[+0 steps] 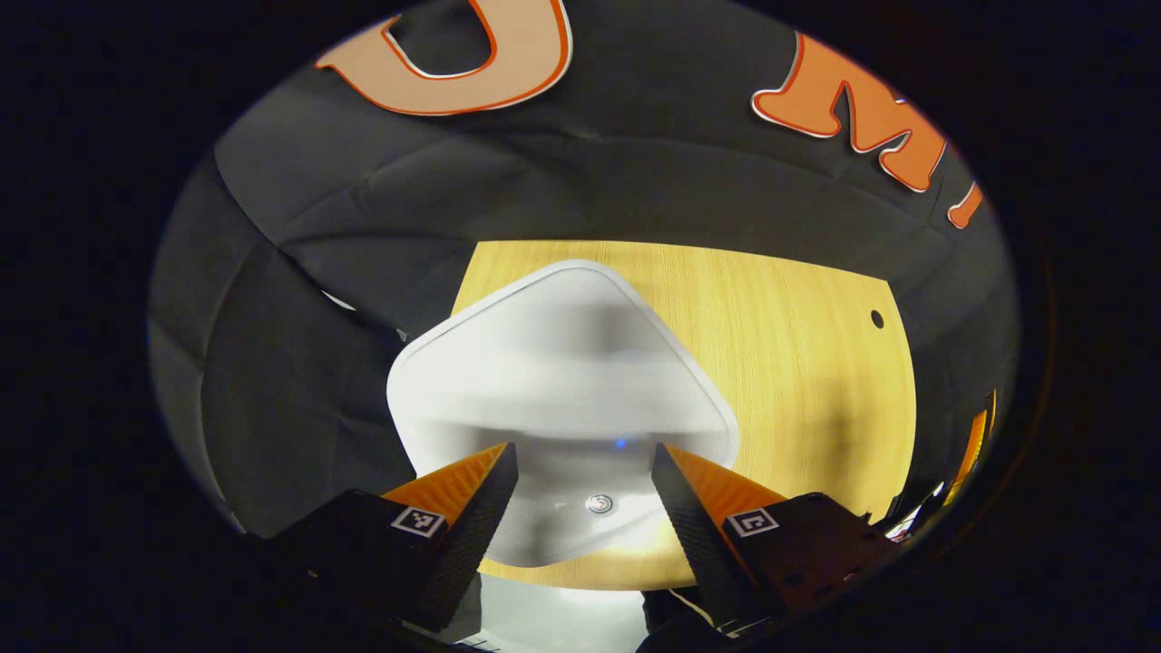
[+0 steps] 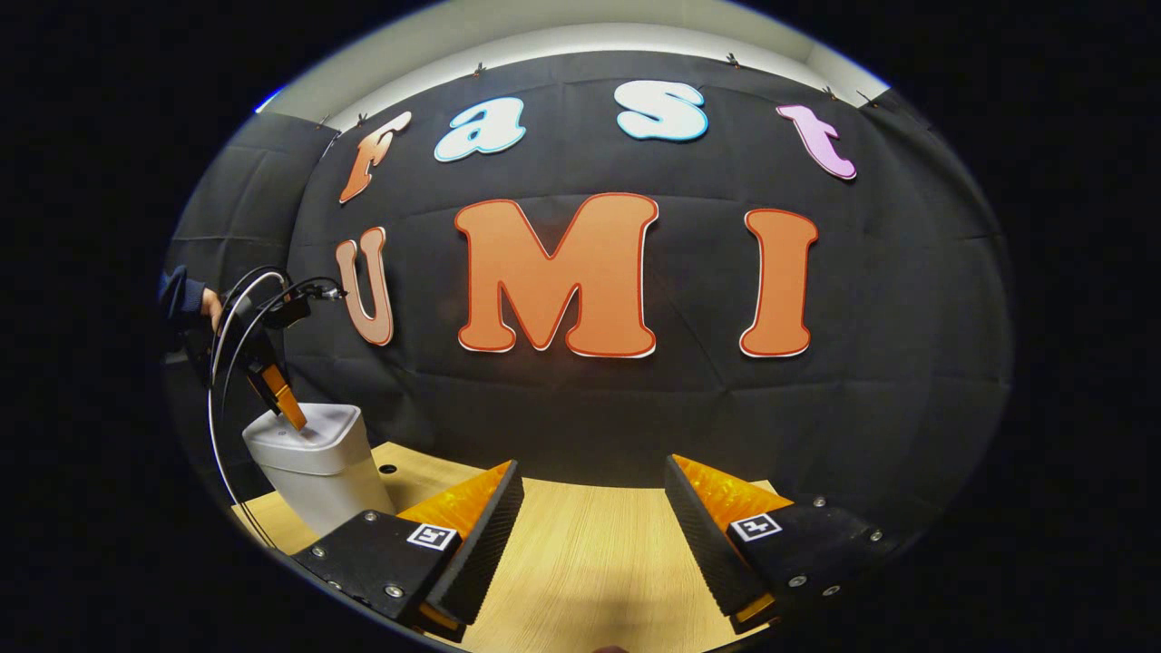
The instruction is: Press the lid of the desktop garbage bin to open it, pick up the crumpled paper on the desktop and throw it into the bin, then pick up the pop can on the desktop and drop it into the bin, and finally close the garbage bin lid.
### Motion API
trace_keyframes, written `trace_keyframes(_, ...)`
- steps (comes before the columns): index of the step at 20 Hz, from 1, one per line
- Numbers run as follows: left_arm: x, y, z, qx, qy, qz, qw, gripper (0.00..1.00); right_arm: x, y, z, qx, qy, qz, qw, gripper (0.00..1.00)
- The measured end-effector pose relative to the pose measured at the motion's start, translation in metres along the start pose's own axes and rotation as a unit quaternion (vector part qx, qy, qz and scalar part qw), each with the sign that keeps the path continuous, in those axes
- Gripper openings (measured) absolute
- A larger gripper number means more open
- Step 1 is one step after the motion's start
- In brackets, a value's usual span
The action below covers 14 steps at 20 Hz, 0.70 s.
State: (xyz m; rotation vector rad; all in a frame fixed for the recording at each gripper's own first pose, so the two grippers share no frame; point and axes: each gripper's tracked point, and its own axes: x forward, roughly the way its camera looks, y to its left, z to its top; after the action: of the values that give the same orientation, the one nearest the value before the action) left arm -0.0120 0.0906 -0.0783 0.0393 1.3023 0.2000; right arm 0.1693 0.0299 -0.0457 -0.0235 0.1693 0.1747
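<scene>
The white garbage bin (image 1: 562, 363) lies right below my left gripper (image 1: 582, 449), its rounded lid shut and blurred. A small round button (image 1: 599, 503) sits on the lid between the open fingers. In the right gripper view the bin (image 2: 317, 462) stands at the left end of the wooden table (image 2: 580, 553). The left gripper (image 2: 290, 408) points down onto its lid, and its fingertips look to touch the top. My right gripper (image 2: 593, 464) hovers open over bare table, with nothing between its fingers.
A small dark hole (image 1: 877, 318) marks the table (image 1: 798, 363) near its far right corner. A person's hand and sleeve (image 2: 195, 304) hold the left gripper, with cables (image 2: 227, 363) looping down beside the bin. The black cloth wall stands close behind the table.
</scene>
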Motion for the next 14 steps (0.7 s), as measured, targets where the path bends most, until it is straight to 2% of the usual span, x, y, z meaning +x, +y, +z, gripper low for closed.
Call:
trace_keyframes(4, -0.018, -0.017, 0.010, -0.028, -0.062, 0.001, 0.998, 0.97, -0.002, 0.003, 0.005, -0.006, -0.004, 0.001, 1.000, 0.94)
trace_keyframes(8, -0.039, -0.030, 0.016, -0.031, -0.132, 0.008, 0.991, 0.97, -0.003, 0.006, 0.008, -0.010, -0.007, 0.003, 1.000, 0.94)
trace_keyframes(9, -0.046, -0.030, 0.014, -0.027, -0.151, 0.012, 0.988, 0.94, -0.004, 0.007, 0.009, -0.011, -0.008, 0.003, 1.000, 0.94)
trace_keyframes(10, -0.052, -0.033, 0.014, -0.023, -0.168, 0.015, 0.985, 0.97, -0.004, 0.008, 0.010, -0.012, -0.008, 0.003, 1.000, 0.94)
trace_keyframes(12, -0.066, -0.038, 0.014, -0.011, -0.210, 0.027, 0.977, 0.97, -0.006, 0.009, 0.010, -0.014, -0.009, 0.004, 1.000, 0.94)
trace_keyframes(13, -0.076, -0.042, 0.012, -0.006, -0.235, 0.032, 0.972, 0.94, -0.006, 0.010, 0.011, -0.014, -0.010, 0.004, 1.000, 0.94)
trace_keyframes(14, -0.084, -0.047, 0.010, 0.000, -0.257, 0.033, 0.966, 0.96, -0.007, 0.009, 0.011, -0.015, -0.011, 0.003, 1.000, 0.94)
